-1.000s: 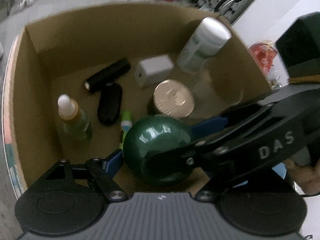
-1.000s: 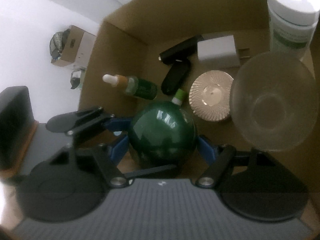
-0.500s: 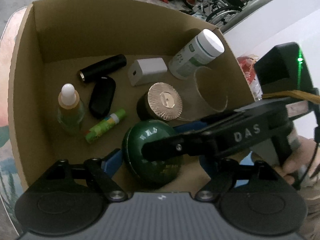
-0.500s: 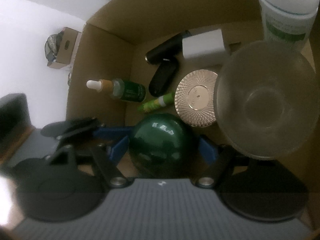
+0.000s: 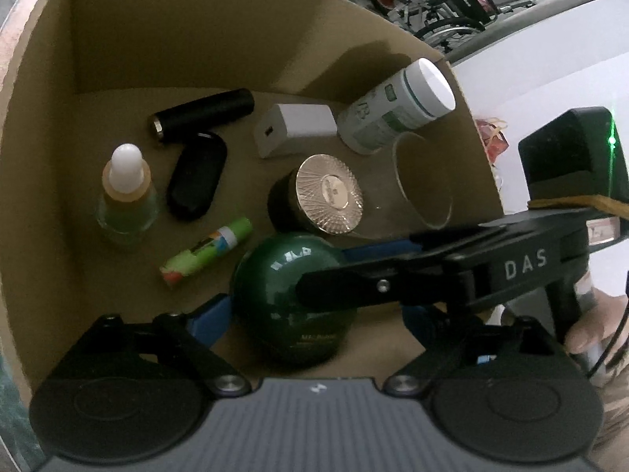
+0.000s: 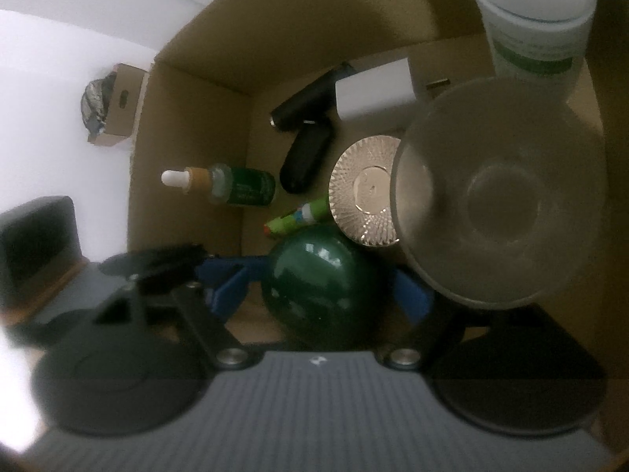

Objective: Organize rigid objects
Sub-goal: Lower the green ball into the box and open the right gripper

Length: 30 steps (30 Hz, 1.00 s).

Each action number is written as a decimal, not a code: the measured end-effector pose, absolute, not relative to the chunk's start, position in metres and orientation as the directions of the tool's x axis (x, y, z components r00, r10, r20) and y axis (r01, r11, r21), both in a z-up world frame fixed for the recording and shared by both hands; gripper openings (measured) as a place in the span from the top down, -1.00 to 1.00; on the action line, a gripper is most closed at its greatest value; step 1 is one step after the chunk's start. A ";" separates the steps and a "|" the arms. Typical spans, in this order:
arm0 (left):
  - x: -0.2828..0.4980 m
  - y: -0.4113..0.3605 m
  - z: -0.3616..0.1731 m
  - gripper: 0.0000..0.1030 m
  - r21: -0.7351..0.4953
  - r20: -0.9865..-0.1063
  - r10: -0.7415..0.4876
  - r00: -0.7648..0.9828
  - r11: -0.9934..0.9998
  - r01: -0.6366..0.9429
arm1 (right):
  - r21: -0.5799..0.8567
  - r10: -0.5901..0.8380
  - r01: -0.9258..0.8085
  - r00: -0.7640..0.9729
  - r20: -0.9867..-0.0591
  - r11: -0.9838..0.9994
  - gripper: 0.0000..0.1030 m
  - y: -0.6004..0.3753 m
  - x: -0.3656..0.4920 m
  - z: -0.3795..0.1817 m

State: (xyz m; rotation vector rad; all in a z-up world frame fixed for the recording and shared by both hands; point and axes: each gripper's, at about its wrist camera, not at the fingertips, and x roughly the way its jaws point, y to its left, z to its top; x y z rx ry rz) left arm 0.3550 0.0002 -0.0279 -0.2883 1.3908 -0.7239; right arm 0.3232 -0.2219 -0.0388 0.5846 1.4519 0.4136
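A round dark green jar (image 5: 291,299) (image 6: 318,287) rests on the floor of a cardboard box (image 5: 157,39), near its front wall. My left gripper (image 5: 310,314) straddles it, its jaws opening, with the blue pads (image 5: 208,318) just off the jar's sides. My right gripper (image 6: 322,291) also straddles the jar from the right, its jaws opening, and a gap shows at each blue pad (image 6: 412,295). Its black finger (image 5: 393,283) crosses over the jar in the left wrist view.
Around the jar stand or lie a dropper bottle (image 5: 125,192), a lime green stick (image 5: 208,253), a black oval case (image 5: 196,175), a black tube (image 5: 204,114), a white charger (image 5: 295,133), a gold-lidded jar (image 5: 328,192), a clear glass (image 6: 499,216) and a white-capped bottle (image 5: 397,106). A hand (image 5: 597,322) holds the right gripper.
The green jar has come down onto the box floor and uncovered the lime green stick. Both pairs of jaws have widened off its sides.
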 end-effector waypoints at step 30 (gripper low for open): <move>0.306 0.021 0.065 -0.84 -0.451 -0.731 -0.600 0.326 0.782 0.429 | 0.715 0.675 0.125 0.252 -0.694 0.688 -0.73 -0.239 0.303 0.004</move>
